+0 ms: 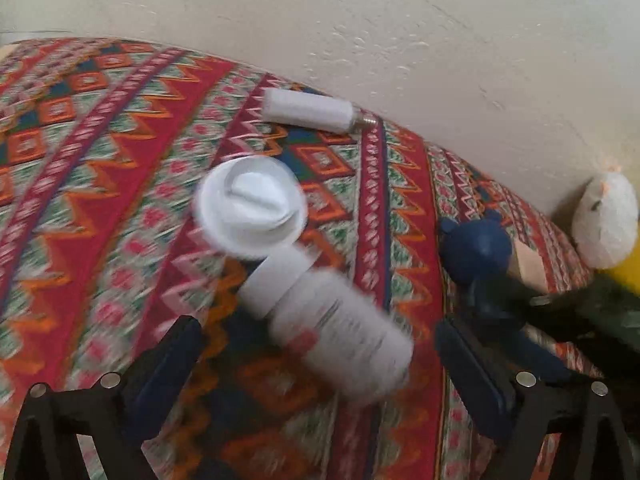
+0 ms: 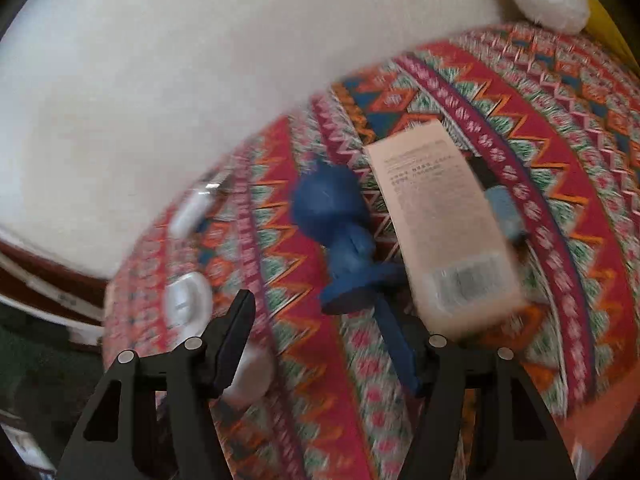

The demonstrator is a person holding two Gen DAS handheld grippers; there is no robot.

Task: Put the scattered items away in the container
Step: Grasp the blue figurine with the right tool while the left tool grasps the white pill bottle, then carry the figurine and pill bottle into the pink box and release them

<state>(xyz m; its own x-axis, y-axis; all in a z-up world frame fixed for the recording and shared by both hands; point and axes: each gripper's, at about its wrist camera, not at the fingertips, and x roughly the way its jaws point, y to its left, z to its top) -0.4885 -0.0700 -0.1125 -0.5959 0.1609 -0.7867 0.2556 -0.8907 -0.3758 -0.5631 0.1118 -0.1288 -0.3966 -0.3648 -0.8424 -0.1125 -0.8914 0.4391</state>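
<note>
On the patterned cloth [image 1: 100, 208] a white bottle [image 1: 340, 328] lies on its side with its flip cap [image 1: 248, 212] open. It lies between the spread fingers of my left gripper [image 1: 320, 360], which is open; I cannot tell whether they touch it. A blue figure [image 1: 476, 248] stands to the right. My right gripper [image 2: 324, 352] is open, with the blue figure [image 2: 332, 216] just ahead of its fingertips and a beige box [image 2: 444, 224] to its right. The white bottle [image 2: 252, 372] shows beside the right gripper's left finger. Both views are blurred.
A white tube-shaped bulb [image 1: 312, 112] lies near the wall [image 1: 360, 20]. A white plush toy [image 1: 606, 220] sits at the far right against a yellow object [image 1: 628, 272]. A light blue item [image 2: 504, 208] shows behind the box. The table edge [image 2: 120, 280] drops off at the left.
</note>
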